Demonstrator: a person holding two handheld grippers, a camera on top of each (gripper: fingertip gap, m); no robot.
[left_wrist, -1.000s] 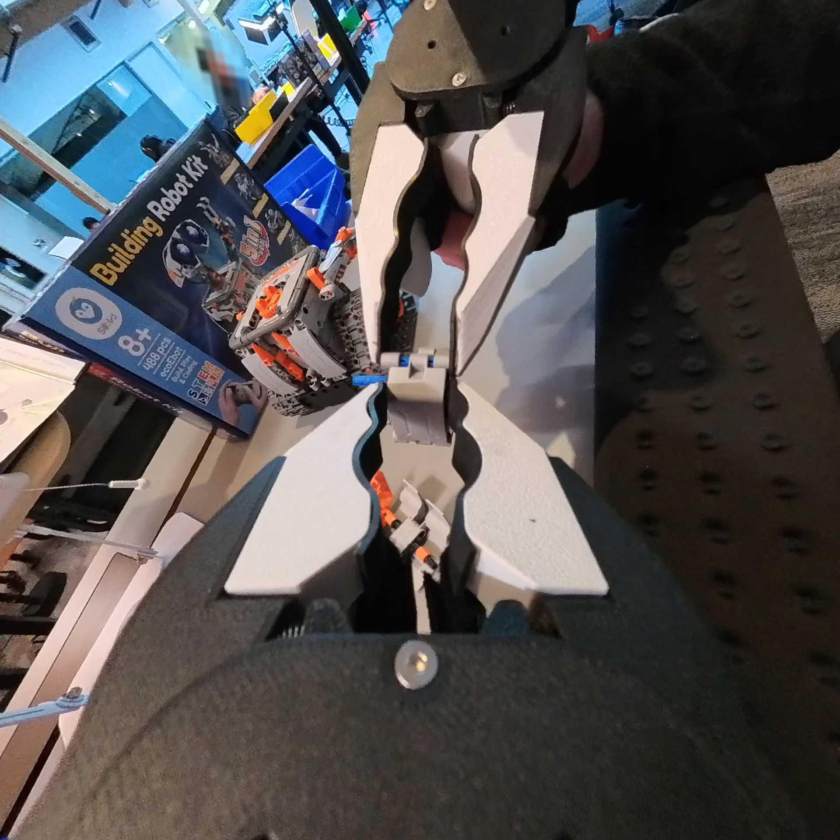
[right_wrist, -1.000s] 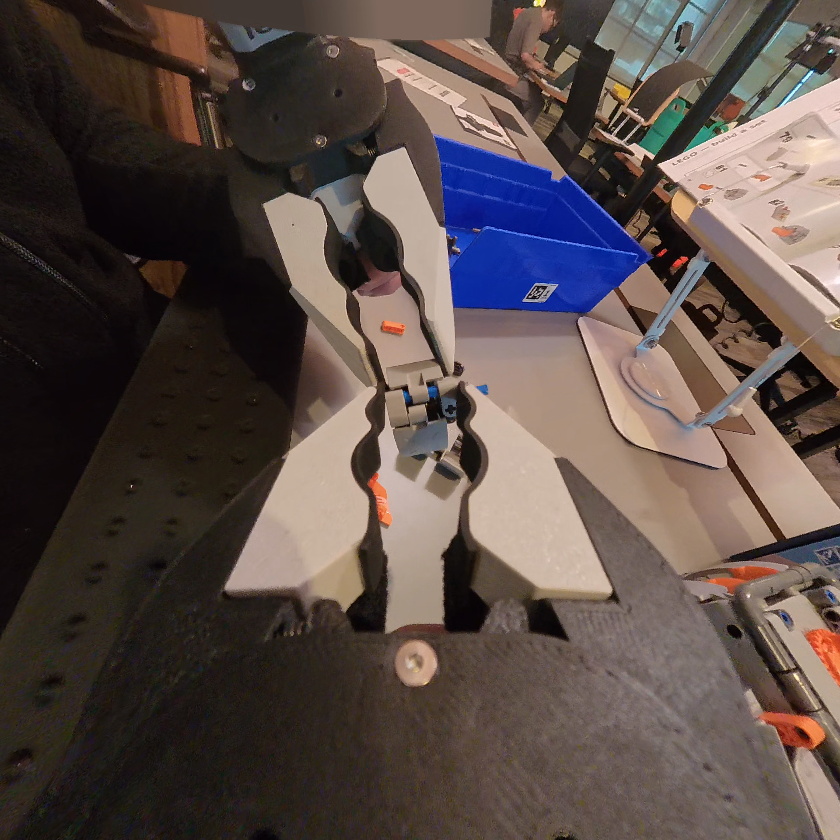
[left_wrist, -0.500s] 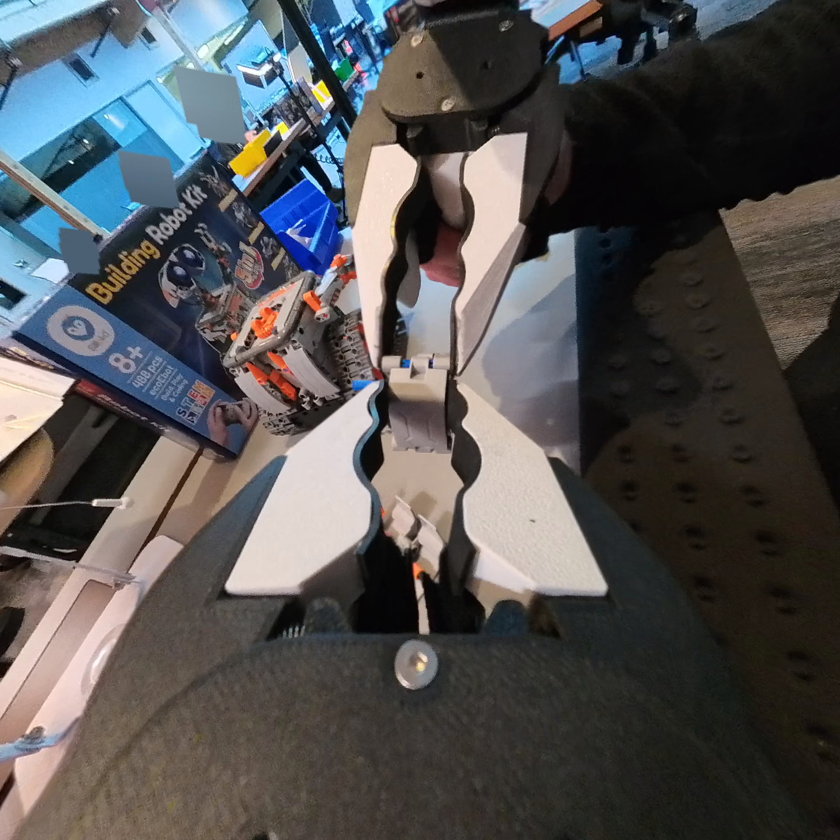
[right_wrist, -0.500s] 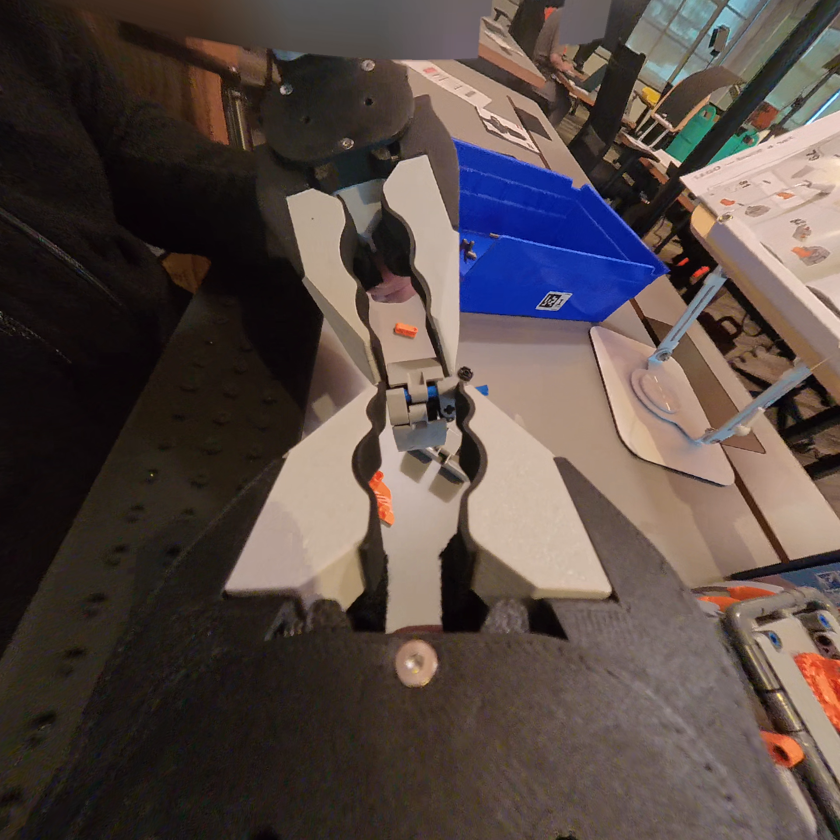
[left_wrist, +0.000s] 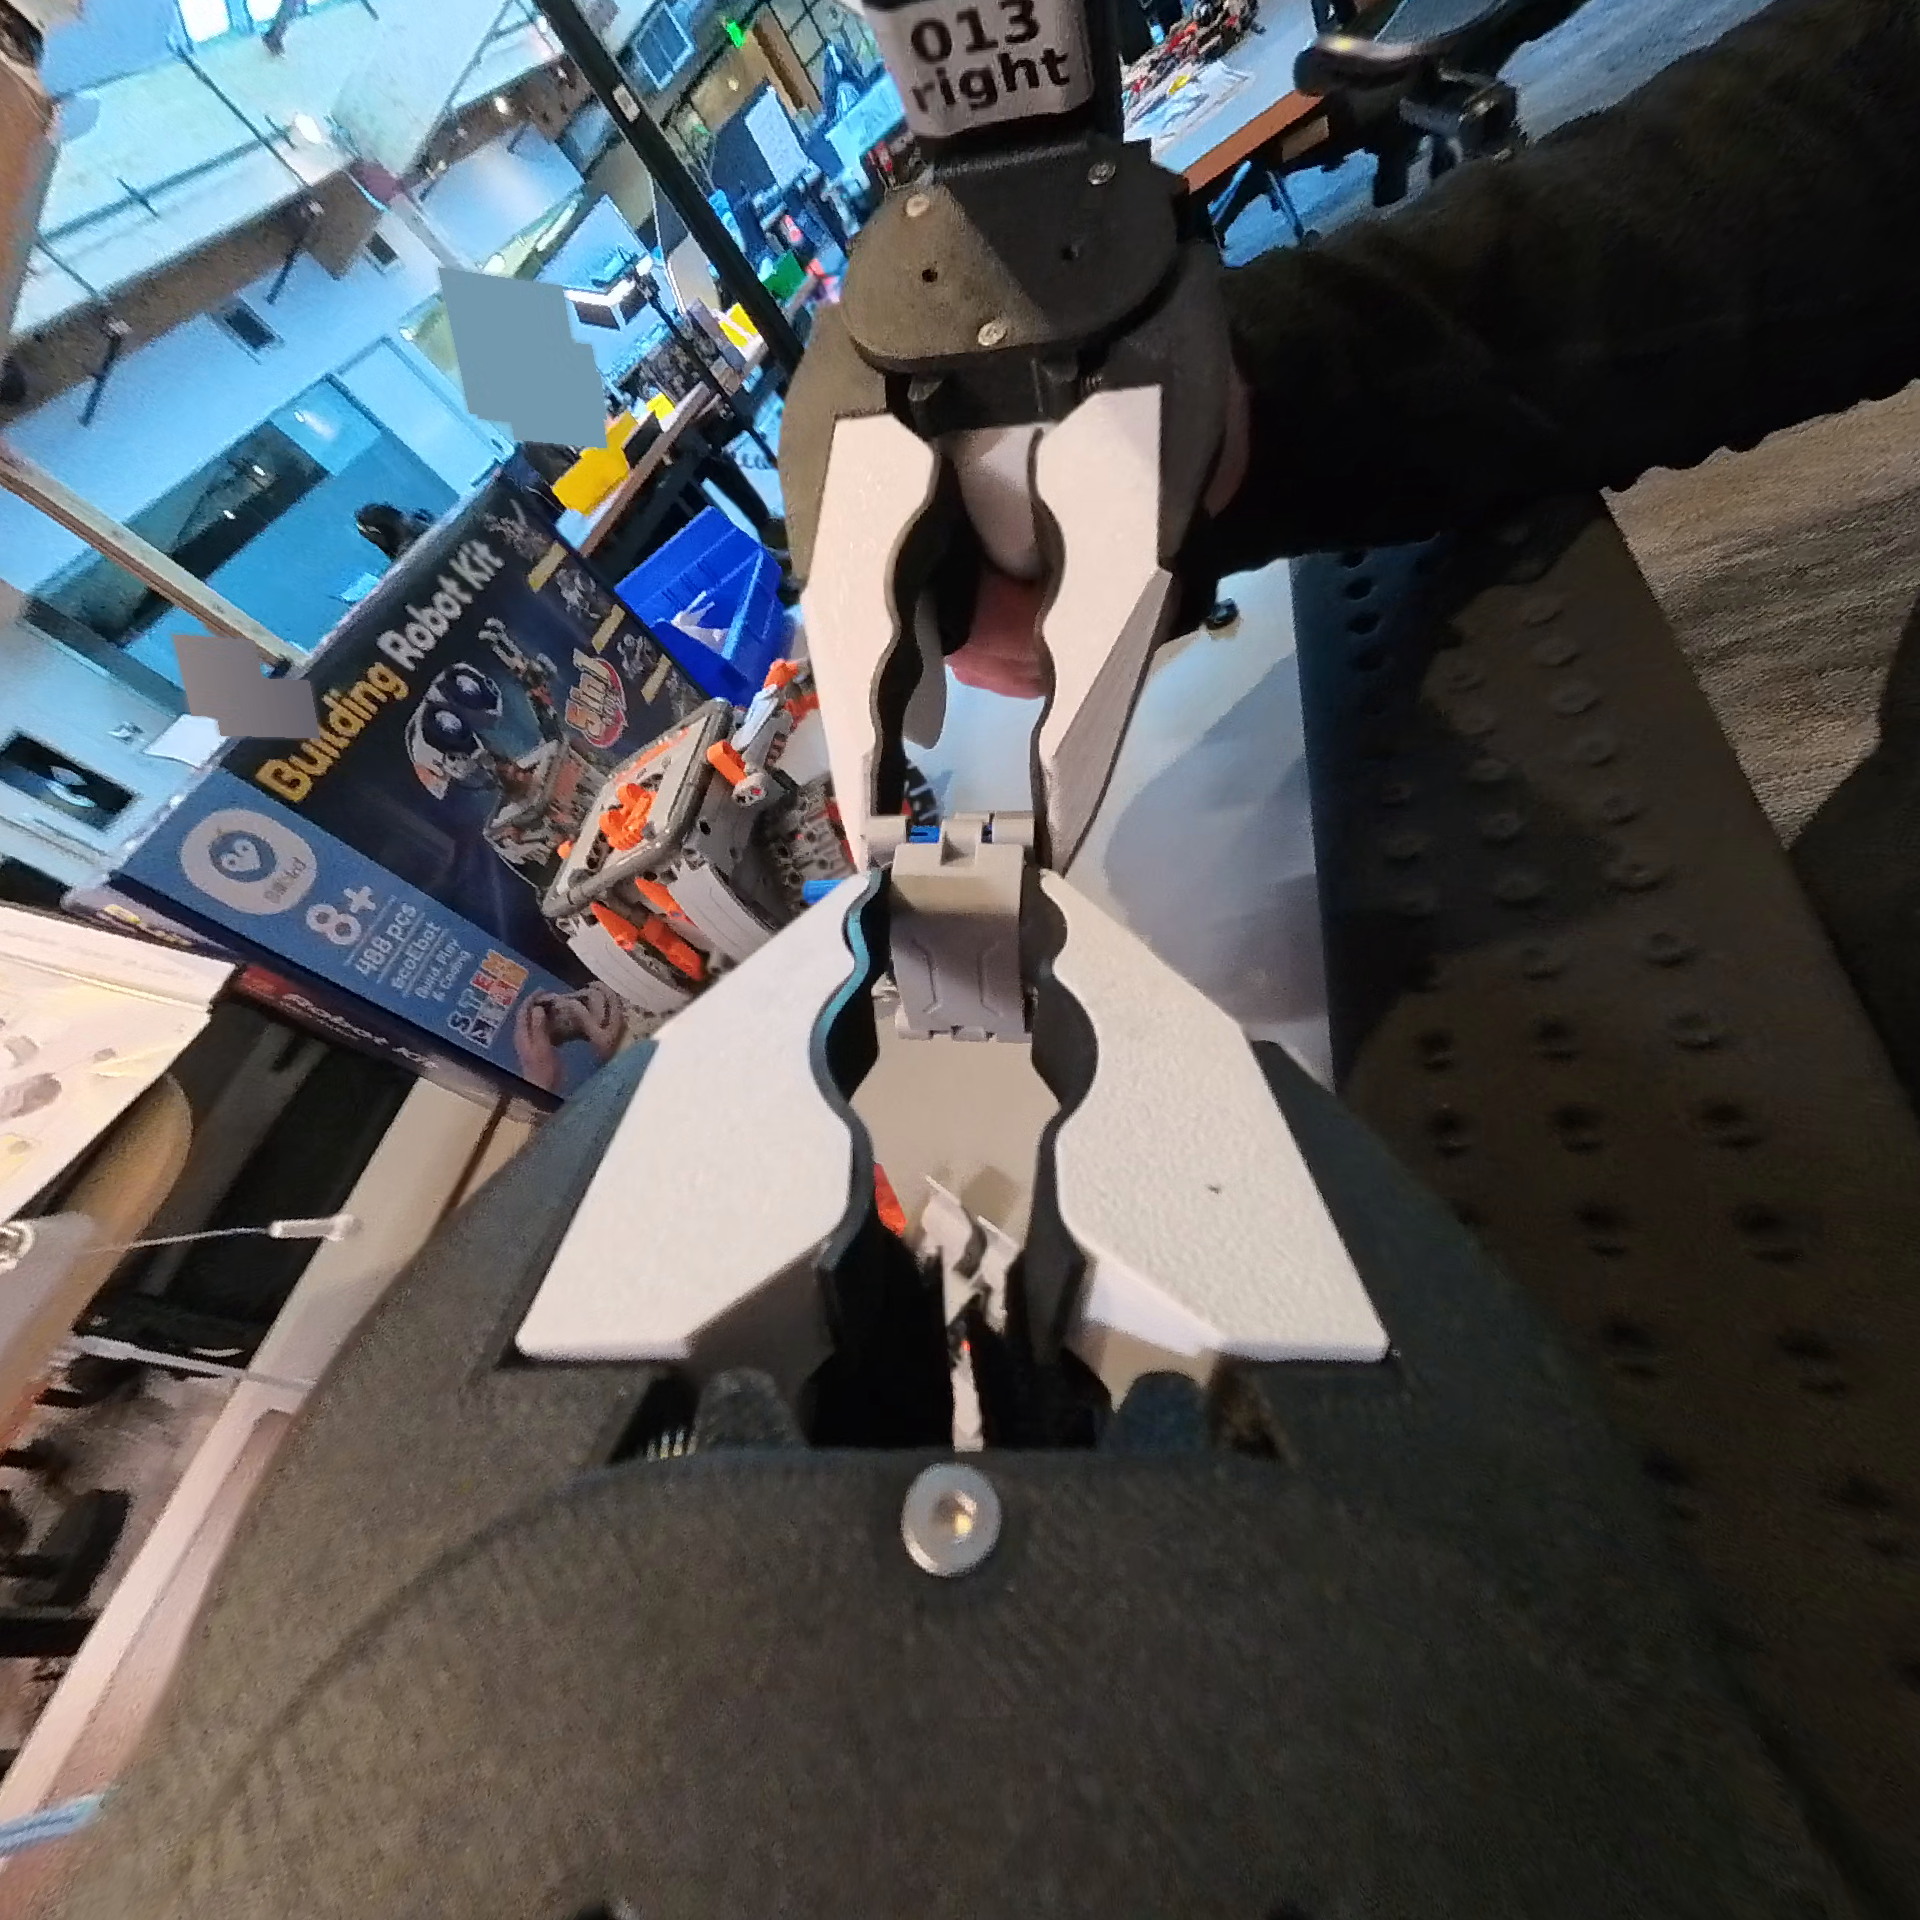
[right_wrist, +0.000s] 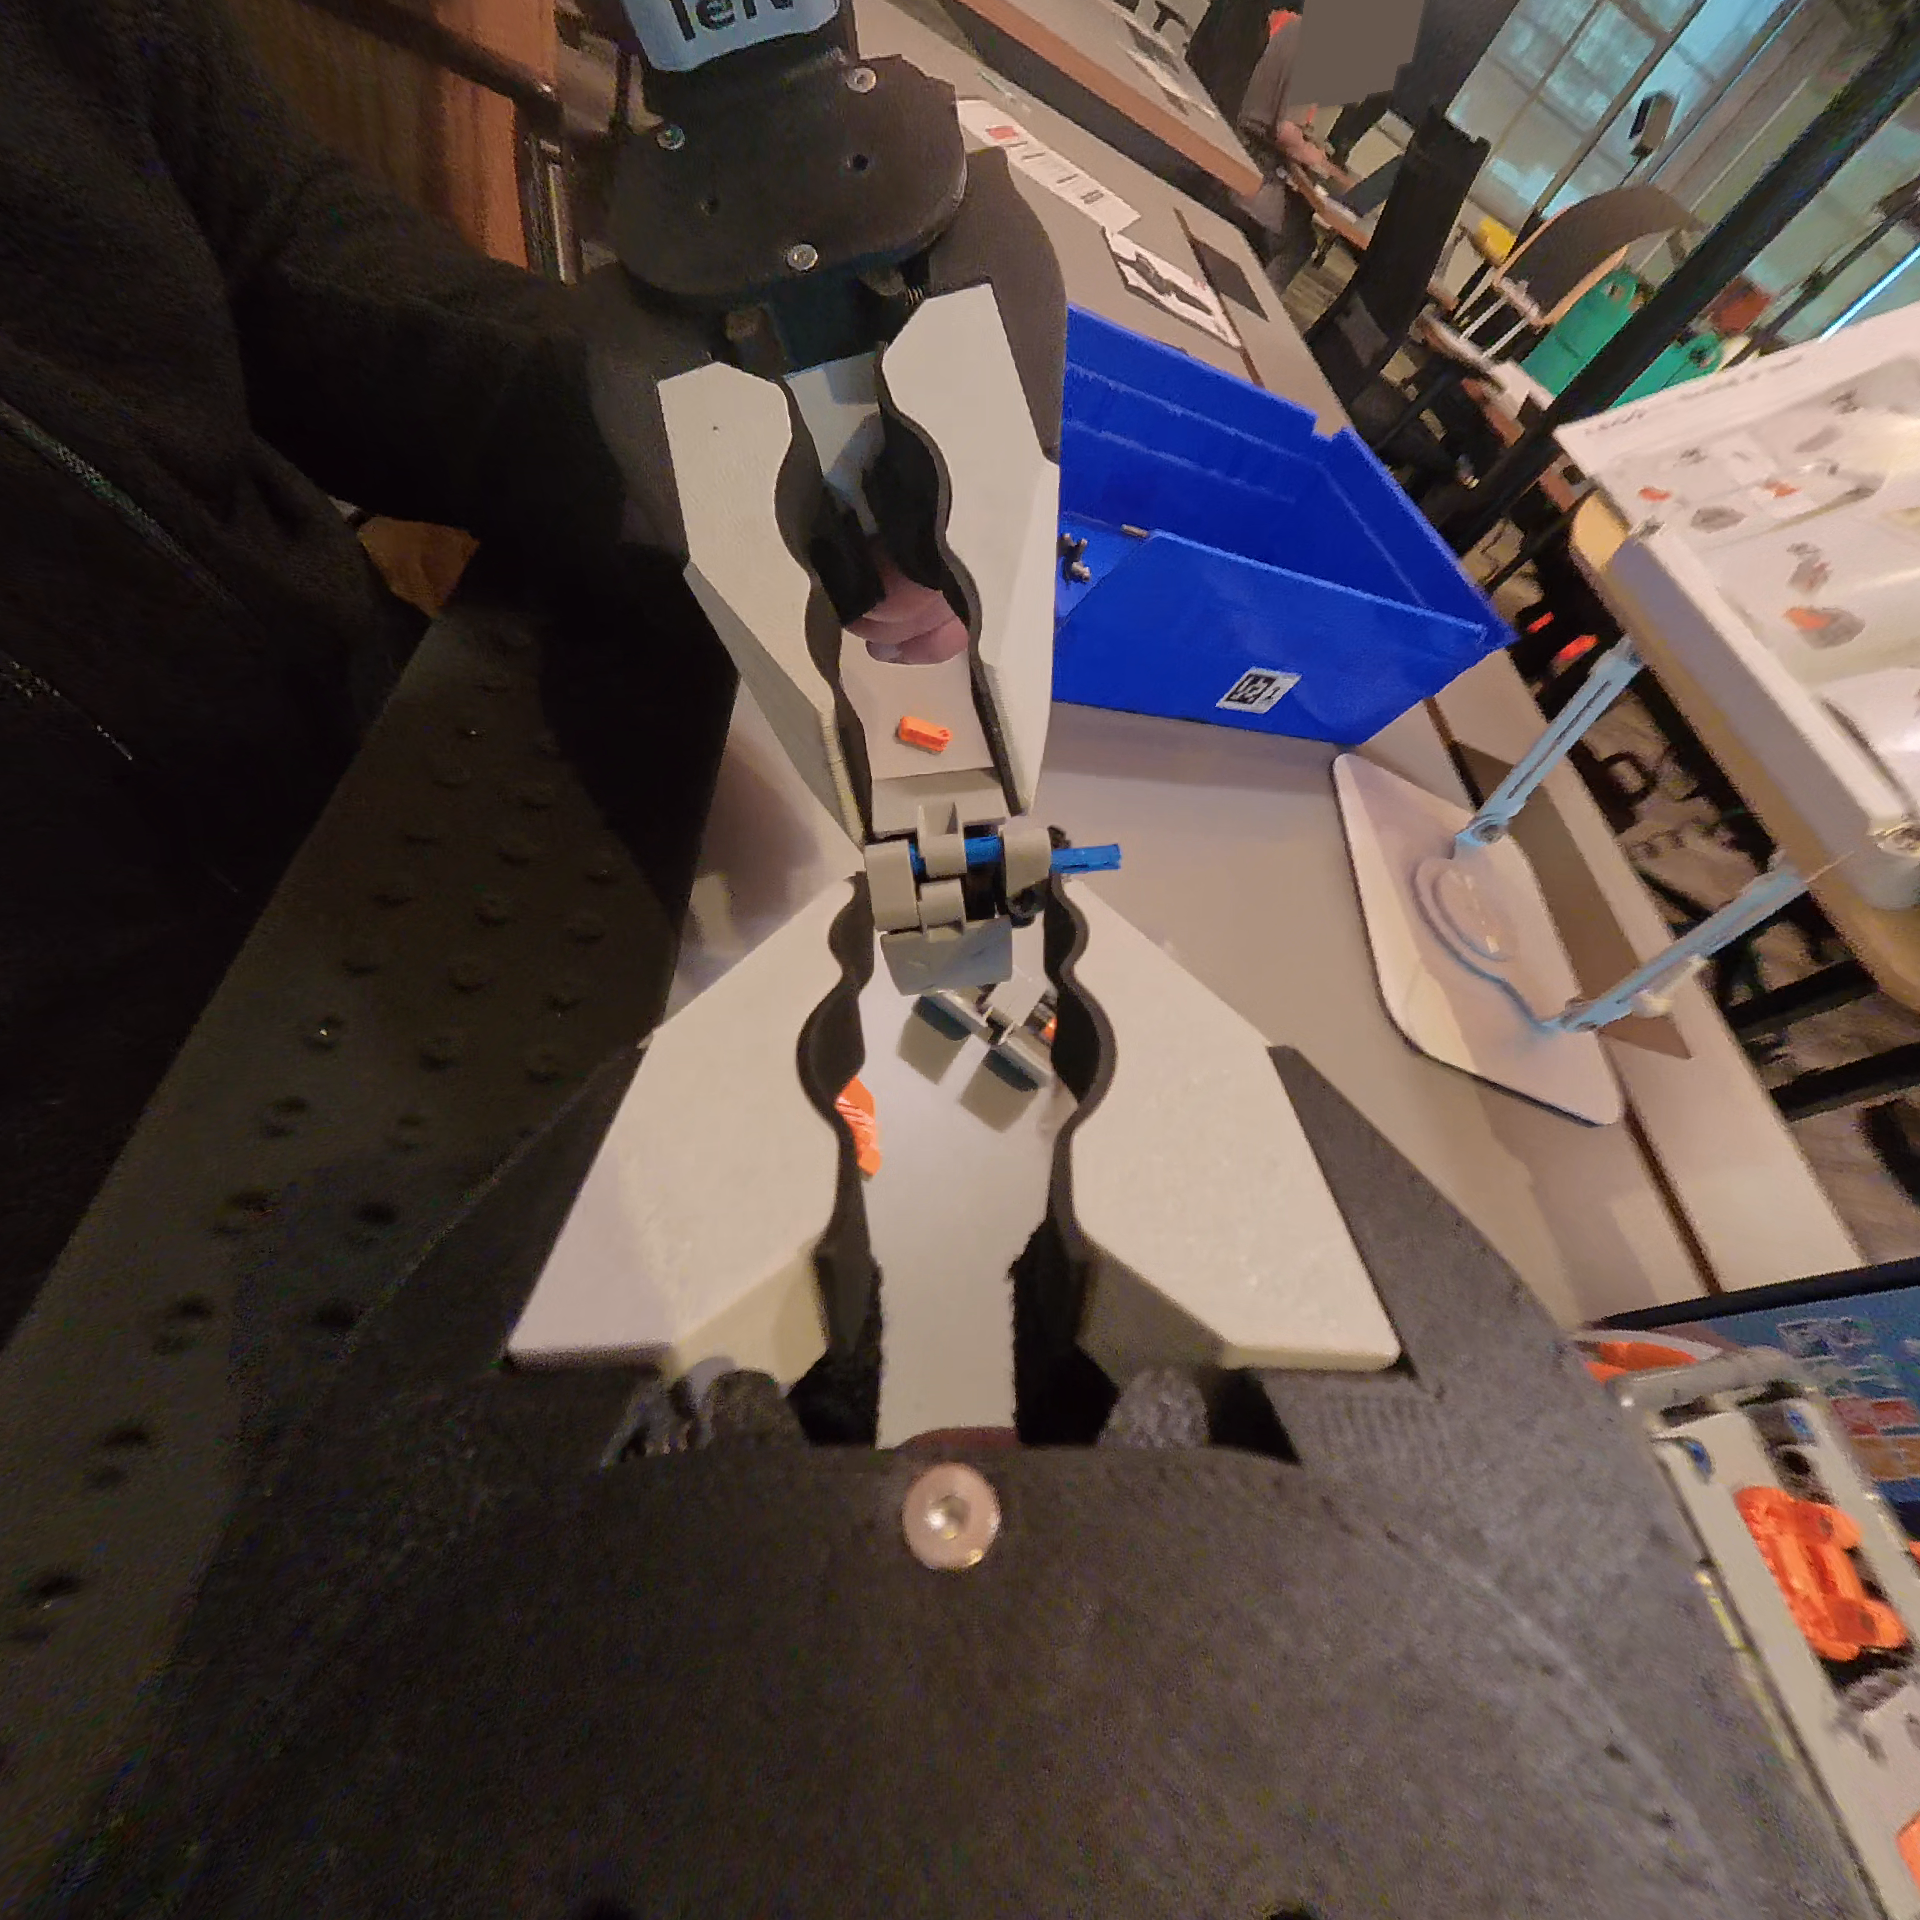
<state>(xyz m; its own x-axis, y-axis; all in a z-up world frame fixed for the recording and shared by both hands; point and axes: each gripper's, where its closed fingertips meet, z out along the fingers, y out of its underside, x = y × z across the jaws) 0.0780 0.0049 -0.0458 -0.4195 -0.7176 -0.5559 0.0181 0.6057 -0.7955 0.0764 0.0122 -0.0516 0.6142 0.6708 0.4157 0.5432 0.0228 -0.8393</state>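
Grey brick assembly (left_wrist: 961, 961): clamped by left tongs (left_wrist: 958, 914) and right tongs (right_wrist: 961, 894) tip to tip, above worktop (right_wrist: 1195, 883). Blue axle (right_wrist: 1081, 855): clear only in right view. Fingertip contact partly hidden.

Cool blue daylight was admitted through distant windows (left_wrist: 156, 436); near surfaces were left dim; straight edges were bowed by wide-angle distortion; margins were blurred.

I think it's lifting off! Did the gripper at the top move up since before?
Yes, a little upward: the right gripper now sits higher against the toy robot model, holding the grey piece.
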